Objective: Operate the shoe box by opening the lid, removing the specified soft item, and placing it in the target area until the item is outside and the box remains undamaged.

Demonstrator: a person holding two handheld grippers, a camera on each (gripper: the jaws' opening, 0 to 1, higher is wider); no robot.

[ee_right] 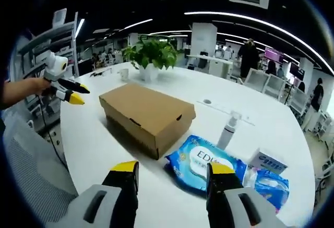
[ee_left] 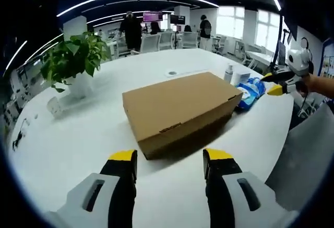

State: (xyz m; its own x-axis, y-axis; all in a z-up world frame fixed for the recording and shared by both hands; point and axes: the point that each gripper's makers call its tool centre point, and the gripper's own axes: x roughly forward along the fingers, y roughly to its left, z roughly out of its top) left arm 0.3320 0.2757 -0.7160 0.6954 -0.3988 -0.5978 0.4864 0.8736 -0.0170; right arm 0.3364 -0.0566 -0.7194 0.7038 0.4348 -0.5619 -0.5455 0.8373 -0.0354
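Left gripper view: my left gripper (ee_left: 169, 157) hangs wide open and empty over the white surface (ee_left: 78, 134). The shoe box (ee_left: 180, 110) sits shut at 12 o'clock, near my jaws; my right gripper (ee_left: 282, 83) shows at 2 o'clock, its jaws apart, holding nothing.

Right gripper view: my right gripper (ee_right: 170, 173) is open and empty, with the box at 11 o'clock and a blue wipes pack (ee_right: 206, 165) just past my jaws. I should steady the box with one gripper and lift the lid's front edge gently, without crushing the cardboard.
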